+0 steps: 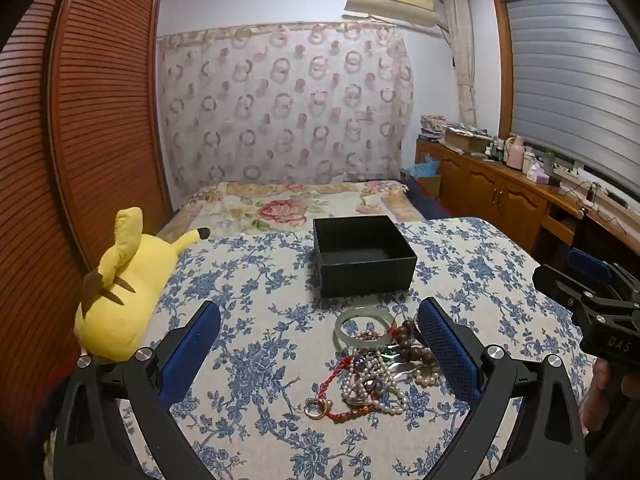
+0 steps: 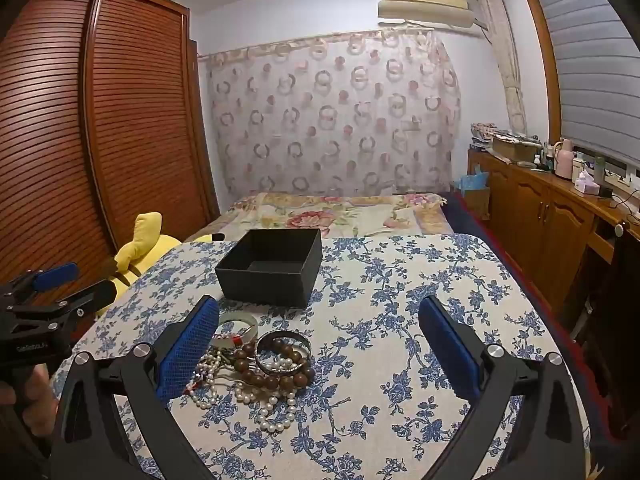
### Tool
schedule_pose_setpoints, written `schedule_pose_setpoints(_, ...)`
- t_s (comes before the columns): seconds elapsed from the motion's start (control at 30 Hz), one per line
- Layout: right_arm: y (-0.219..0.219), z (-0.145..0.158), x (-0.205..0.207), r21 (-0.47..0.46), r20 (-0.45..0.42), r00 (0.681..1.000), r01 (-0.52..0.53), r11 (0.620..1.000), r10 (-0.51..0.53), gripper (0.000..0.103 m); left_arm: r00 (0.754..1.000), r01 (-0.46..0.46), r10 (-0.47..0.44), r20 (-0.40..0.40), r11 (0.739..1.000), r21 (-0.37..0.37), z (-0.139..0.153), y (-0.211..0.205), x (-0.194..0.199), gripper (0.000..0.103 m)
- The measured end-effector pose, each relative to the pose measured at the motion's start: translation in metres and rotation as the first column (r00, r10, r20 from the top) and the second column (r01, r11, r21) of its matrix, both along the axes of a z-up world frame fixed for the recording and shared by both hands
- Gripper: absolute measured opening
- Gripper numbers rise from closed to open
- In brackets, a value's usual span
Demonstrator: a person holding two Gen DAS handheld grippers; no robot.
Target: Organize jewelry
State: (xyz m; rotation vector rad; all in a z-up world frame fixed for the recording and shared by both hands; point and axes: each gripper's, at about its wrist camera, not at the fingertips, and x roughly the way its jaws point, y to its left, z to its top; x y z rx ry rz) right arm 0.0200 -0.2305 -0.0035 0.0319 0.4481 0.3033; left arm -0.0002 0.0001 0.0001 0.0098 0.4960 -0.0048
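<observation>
Left gripper [image 1: 320,344] and right gripper [image 2: 320,344] both gape wide, empty, over the tangled jewelry [image 1: 372,372] on the tabletop [image 1: 248,432]; lift one strand clear, then into the black box [image 1: 362,256] just behind.

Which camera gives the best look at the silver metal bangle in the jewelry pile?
The right wrist view: the silver metal bangle lies unobstructed atop the brown wooden beads. In the left wrist view I cannot make it out beside the blue finger pad.
</observation>
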Motion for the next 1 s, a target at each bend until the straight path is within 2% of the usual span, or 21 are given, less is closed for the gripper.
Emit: schedule_pose_setpoints(1.0, 0.001, -0.001, -0.002, 0.0, -0.001, 1.0, -0.003, 1.0, 0.003, 0.101, 1.0, 0.006, -0.006, 0.018, 1.0, -0.01, 0.009, -0.001, -0.006, 0.095)
